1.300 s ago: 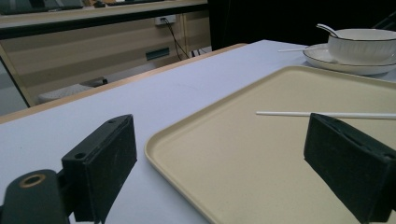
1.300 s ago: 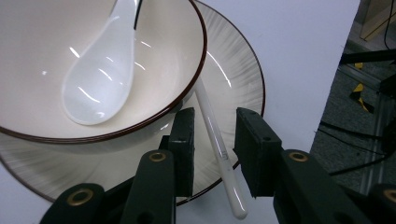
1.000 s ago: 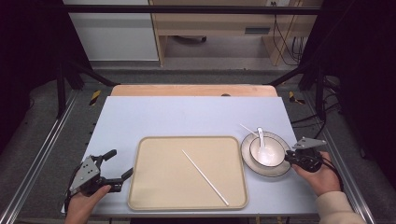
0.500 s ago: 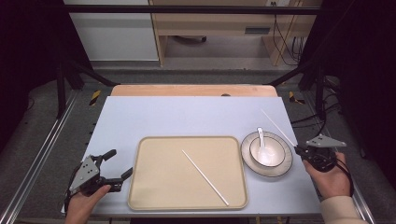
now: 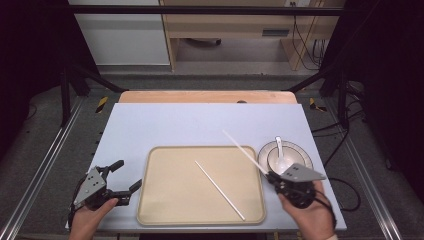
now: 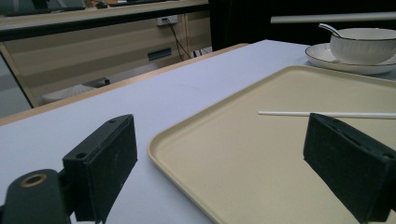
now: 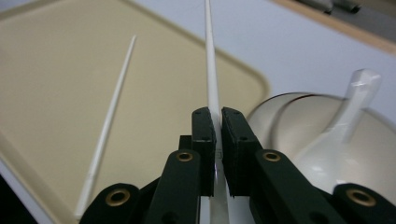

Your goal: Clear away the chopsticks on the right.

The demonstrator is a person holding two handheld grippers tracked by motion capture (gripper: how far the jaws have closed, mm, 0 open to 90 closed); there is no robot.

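My right gripper (image 5: 271, 176) is shut on a white chopstick (image 5: 243, 149) that points up and away over the beige tray's (image 5: 165, 210) right edge; in the right gripper view the chopstick (image 7: 210, 70) runs up from between the closed jaws. A second white chopstick (image 5: 219, 189) lies diagonally on the tray (image 7: 42, 70). A white bowl (image 5: 278, 159) with a white spoon (image 5: 279, 149) in it sits on a plate (image 5: 303, 159) right of the tray. My left gripper (image 5: 125, 181) stands open at the tray's left edge, nothing between its jaws.
The tray lies on a pale blue table top (image 5: 200, 122) with a wooden strip (image 5: 205, 96) along its far edge. Metal rails (image 5: 40, 165) run along both sides of the table. Past it stands a wooden desk with cables (image 5: 300, 35).
My right gripper has swung left from beside the plate to the tray's right edge, carrying the chopstick so it now slants over the tray. The left gripper has stayed put.
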